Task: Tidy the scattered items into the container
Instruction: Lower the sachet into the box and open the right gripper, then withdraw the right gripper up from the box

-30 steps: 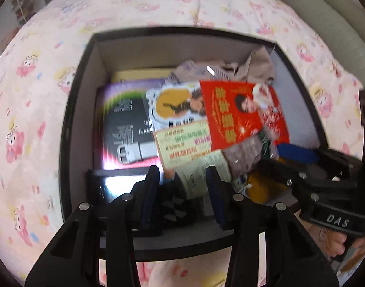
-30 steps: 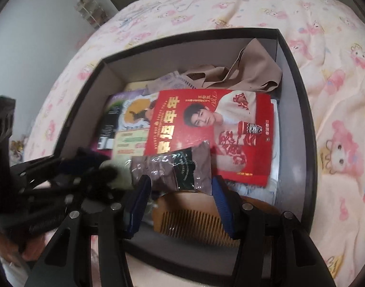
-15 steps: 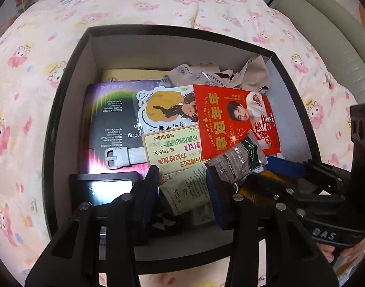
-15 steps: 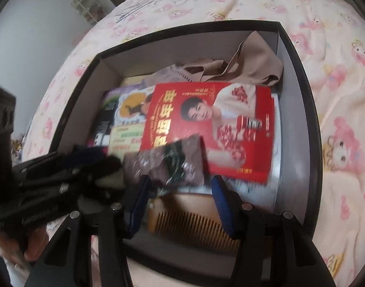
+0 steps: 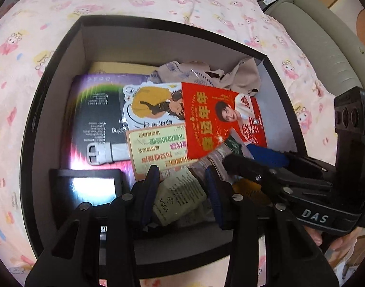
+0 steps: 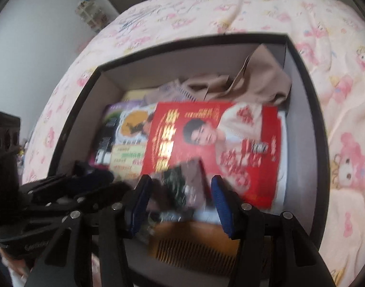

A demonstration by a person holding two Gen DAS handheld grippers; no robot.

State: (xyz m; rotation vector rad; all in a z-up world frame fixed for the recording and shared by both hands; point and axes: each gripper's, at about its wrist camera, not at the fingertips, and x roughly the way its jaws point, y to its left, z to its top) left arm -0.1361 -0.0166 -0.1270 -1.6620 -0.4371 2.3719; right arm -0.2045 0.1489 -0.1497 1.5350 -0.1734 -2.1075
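A black box [image 5: 31, 124] with grey inner walls sits on a pink bedspread and holds many items: a red envelope [image 5: 220, 119], a purple watch box [image 5: 96, 114], a yellow-green card [image 5: 158, 146], beige cloth [image 5: 242, 76], a pale green sachet [image 5: 180, 196], a brown sachet [image 6: 182, 186] and a wooden comb [image 6: 192, 246]. My left gripper [image 5: 182, 196] is open over the box's near edge, the pale green sachet lying between its fingers. My right gripper [image 6: 179, 203] is open above the brown sachet and the comb. The right view is blurred.
The pink patterned bedspread [image 5: 139, 2] surrounds the box [image 6: 318, 143] on all sides. A grey-green cushion or headboard [image 5: 326, 55] runs along the far right. A white wall and shelves [image 6: 91, 16] show at the left in the right wrist view.
Both grippers have drawn back and risen a little from the box, staying open. The brown sachet has shifted and now lies below the red envelope's corner.
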